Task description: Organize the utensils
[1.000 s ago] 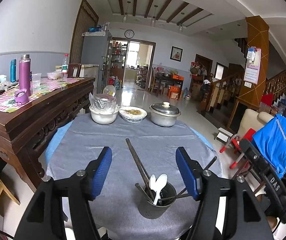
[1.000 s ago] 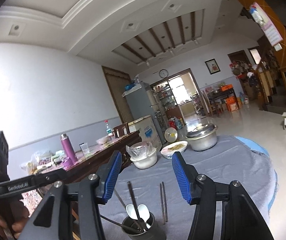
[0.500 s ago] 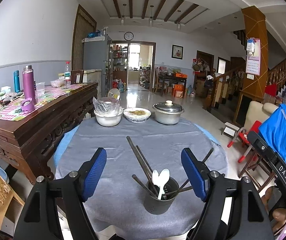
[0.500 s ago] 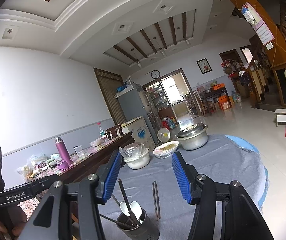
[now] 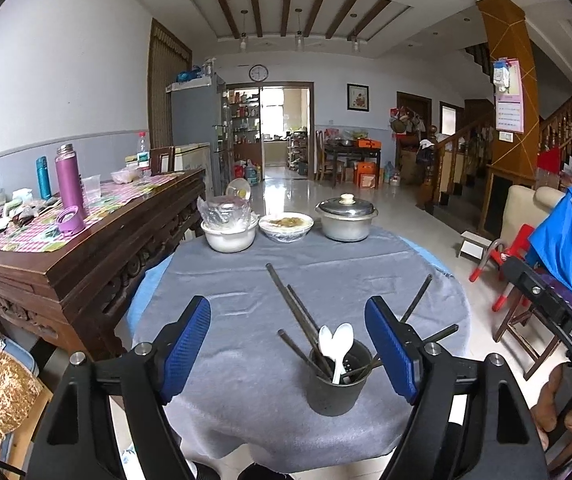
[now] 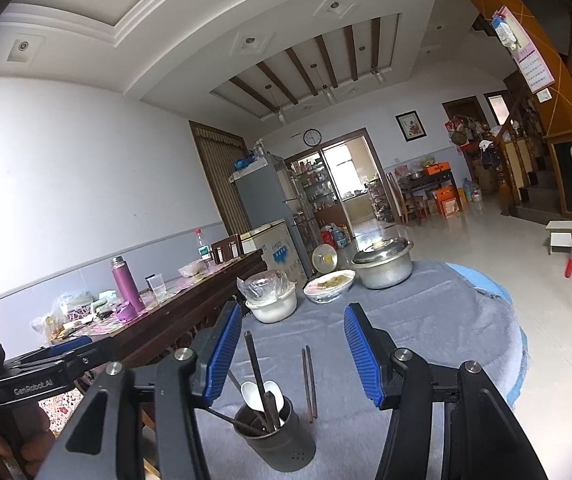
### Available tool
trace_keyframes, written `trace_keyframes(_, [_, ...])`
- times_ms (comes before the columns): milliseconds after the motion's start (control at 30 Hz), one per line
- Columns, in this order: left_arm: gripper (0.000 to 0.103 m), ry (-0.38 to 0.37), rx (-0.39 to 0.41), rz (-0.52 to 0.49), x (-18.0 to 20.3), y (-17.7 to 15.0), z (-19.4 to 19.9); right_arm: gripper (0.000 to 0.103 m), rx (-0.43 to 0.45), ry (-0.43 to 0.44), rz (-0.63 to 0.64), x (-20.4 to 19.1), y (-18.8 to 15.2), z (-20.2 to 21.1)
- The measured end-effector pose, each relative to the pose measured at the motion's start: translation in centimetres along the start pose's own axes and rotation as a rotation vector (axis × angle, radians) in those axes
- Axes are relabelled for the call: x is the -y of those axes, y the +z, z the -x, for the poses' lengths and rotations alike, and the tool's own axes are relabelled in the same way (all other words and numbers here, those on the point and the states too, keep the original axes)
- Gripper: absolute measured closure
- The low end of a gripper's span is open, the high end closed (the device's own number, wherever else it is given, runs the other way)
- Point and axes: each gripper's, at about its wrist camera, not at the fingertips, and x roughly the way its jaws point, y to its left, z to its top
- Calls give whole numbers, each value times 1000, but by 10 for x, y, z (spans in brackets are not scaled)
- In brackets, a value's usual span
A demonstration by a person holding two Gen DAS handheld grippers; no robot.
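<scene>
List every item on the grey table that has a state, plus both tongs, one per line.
left tongs: open, holding nothing
right tongs: open, holding nothing
utensil holder: upright, holds chopsticks and two white spoons
pair of chopsticks: lying flat on the cloth beside the holder
metal pot: lid on
white bowl: covered with plastic wrap
food bowl: holds food; cover cannot tell

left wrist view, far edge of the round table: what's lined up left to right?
White bowl with plastic wrap → bowl of food → lidded metal pot.
</scene>
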Motion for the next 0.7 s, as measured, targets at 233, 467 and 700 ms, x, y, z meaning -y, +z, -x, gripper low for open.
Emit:
trace_keyframes(233, [23,49,-28,15,-10,-6,-3,45,-8,1,5,-2,0,4])
trace_keyframes(467, [23,87,-38,14,-19,-11,-3,45,-45,23,24,-16,-8,2])
trace_keyframes(700, [23,134,-35,4,-29,-16,1,45,-98,47,48,-30,-20,-3])
